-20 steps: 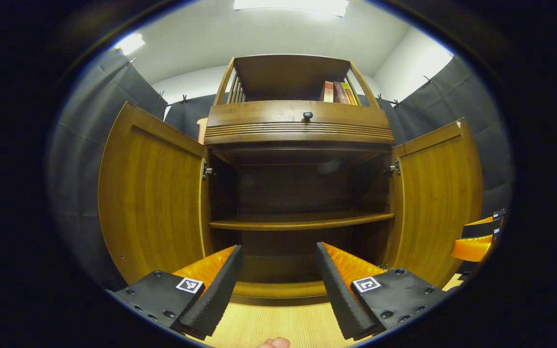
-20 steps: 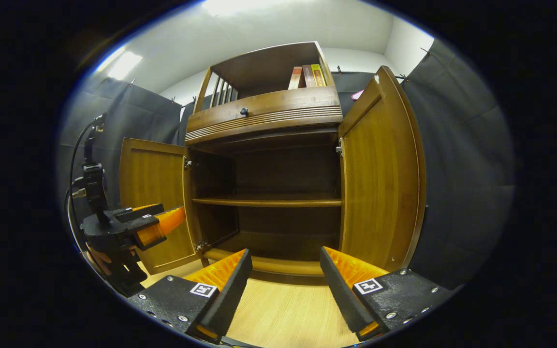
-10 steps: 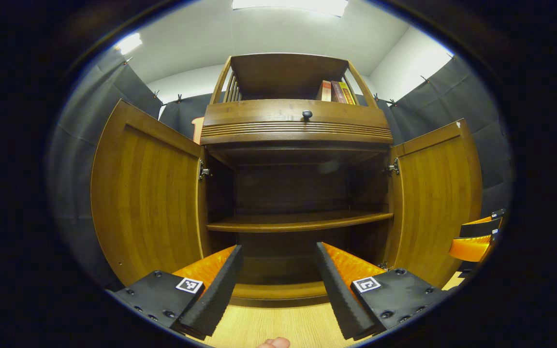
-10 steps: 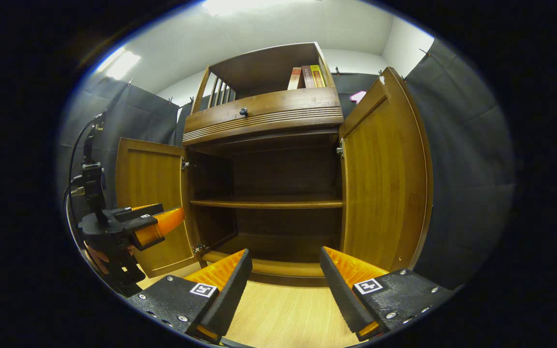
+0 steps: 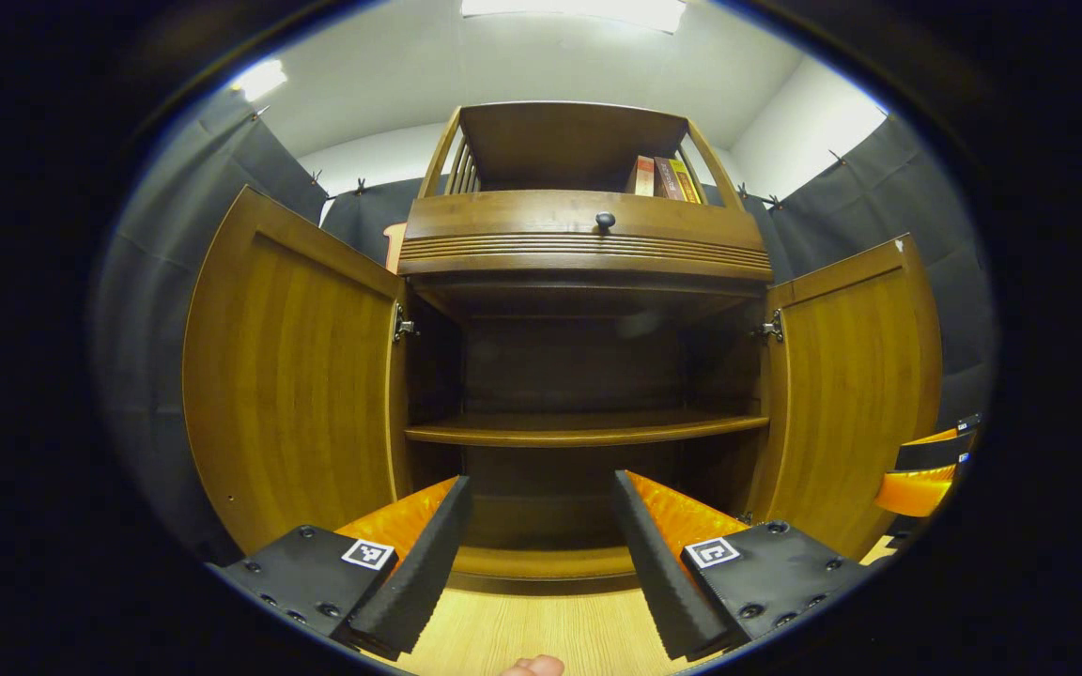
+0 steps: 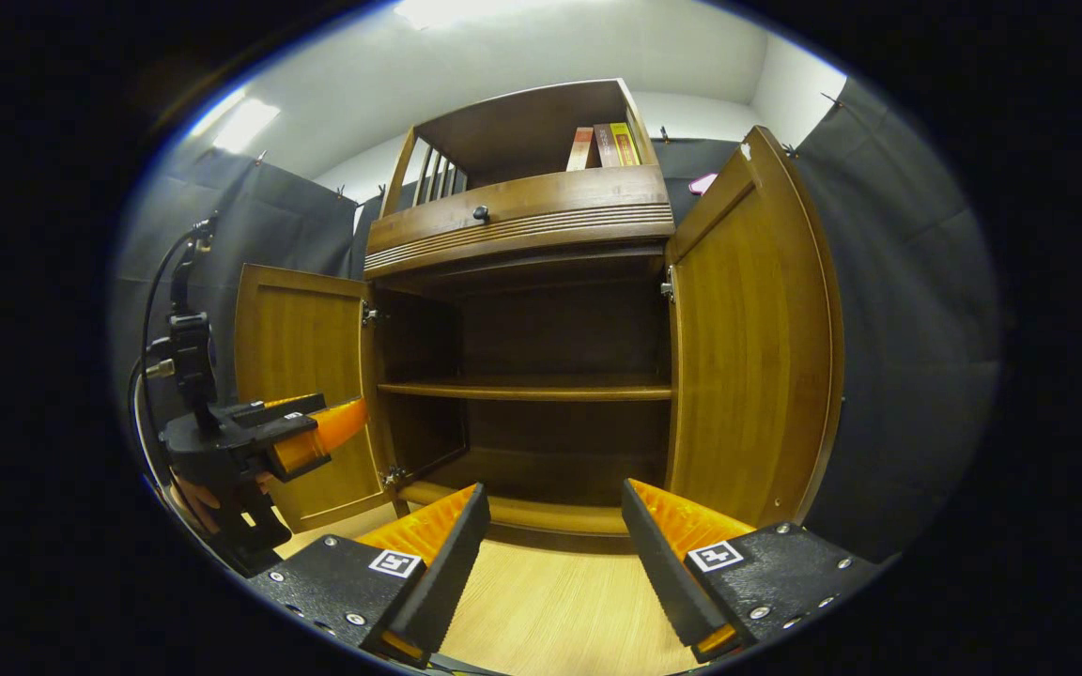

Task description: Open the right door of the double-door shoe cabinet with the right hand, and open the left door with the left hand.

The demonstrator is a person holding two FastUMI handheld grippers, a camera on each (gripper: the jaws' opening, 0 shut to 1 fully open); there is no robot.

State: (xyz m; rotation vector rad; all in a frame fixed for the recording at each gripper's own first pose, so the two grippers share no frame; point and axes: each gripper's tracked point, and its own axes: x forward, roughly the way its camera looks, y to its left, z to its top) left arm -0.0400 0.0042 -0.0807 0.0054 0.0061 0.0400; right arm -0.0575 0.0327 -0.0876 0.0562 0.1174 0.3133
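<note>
The shoe cabinet [image 5: 583,244] stands straight ahead on the wooden floor [image 6: 560,620], its left door [image 5: 292,404] and right door [image 5: 856,385] both swung wide, showing a bare inner shelf [image 5: 588,429]. The left tool [image 5: 541,535] and right tool [image 6: 555,549] hang before it, fingers apart, gripping nothing.

Black cloth [image 6: 898,310] hangs clipped around the booth on both sides, with a white wall [image 5: 367,164] and white ceiling [image 5: 541,66] above it. Bright ceiling light panels [image 5: 574,9] glow overhead. Underfoot runs a pale wood-grain floor [image 6: 560,620].
</note>
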